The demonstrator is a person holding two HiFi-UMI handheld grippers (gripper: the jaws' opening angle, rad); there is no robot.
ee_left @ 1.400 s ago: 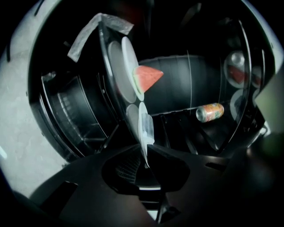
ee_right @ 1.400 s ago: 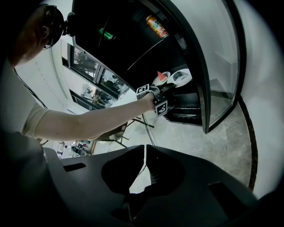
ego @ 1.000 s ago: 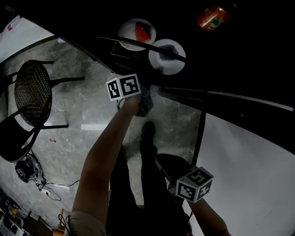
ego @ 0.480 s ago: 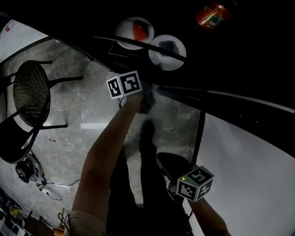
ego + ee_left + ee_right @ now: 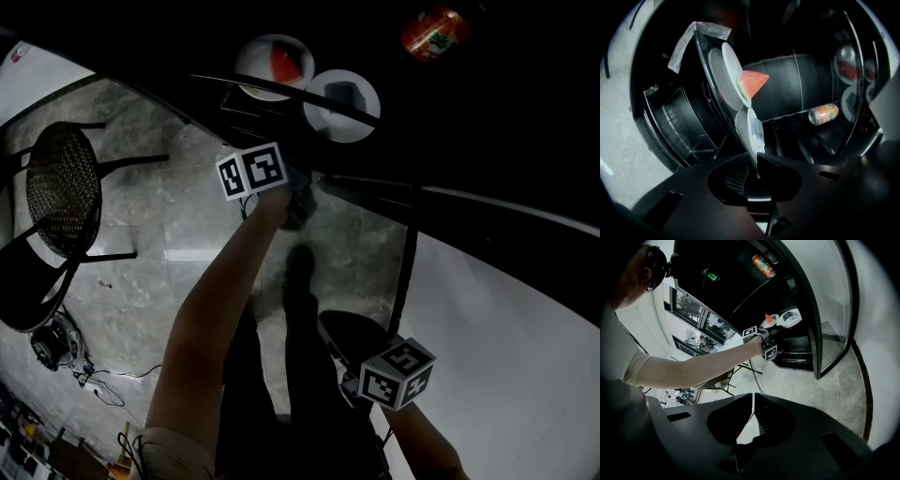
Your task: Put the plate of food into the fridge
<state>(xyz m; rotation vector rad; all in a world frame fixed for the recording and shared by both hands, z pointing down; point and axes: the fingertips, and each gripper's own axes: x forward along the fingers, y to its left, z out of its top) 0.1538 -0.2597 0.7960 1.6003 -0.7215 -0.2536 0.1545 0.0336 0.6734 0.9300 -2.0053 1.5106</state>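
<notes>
White and round, the plate of food [image 5: 742, 127] is sitting inside the black fridge [image 5: 797, 89]. Its rim is caught between the jaws of the left gripper [image 5: 755, 157], which have just been closing and are now pressing on it from both sides. Against the head view of a second ago, little else is changing: the left marker cube [image 5: 251, 171] is sitting a touch higher, and both plates are lying where they were. A pale, glossy lump [image 5: 757, 131] is resting on the held plate. Just beside it, a second white plate [image 5: 723, 70] is carrying a red triangular wedge of watermelon [image 5: 752, 83]. Farther in, a shiny orange can [image 5: 823, 114] is lying on its side. The right gripper [image 5: 753, 394] is hanging low at the right of the head view, its jaws together on nothing. The glass fridge door [image 5: 832, 319] is standing open over a grey, marbled floor [image 5: 187, 225], where a chair [image 5: 64, 187] with a round mesh seat is standing.
</notes>
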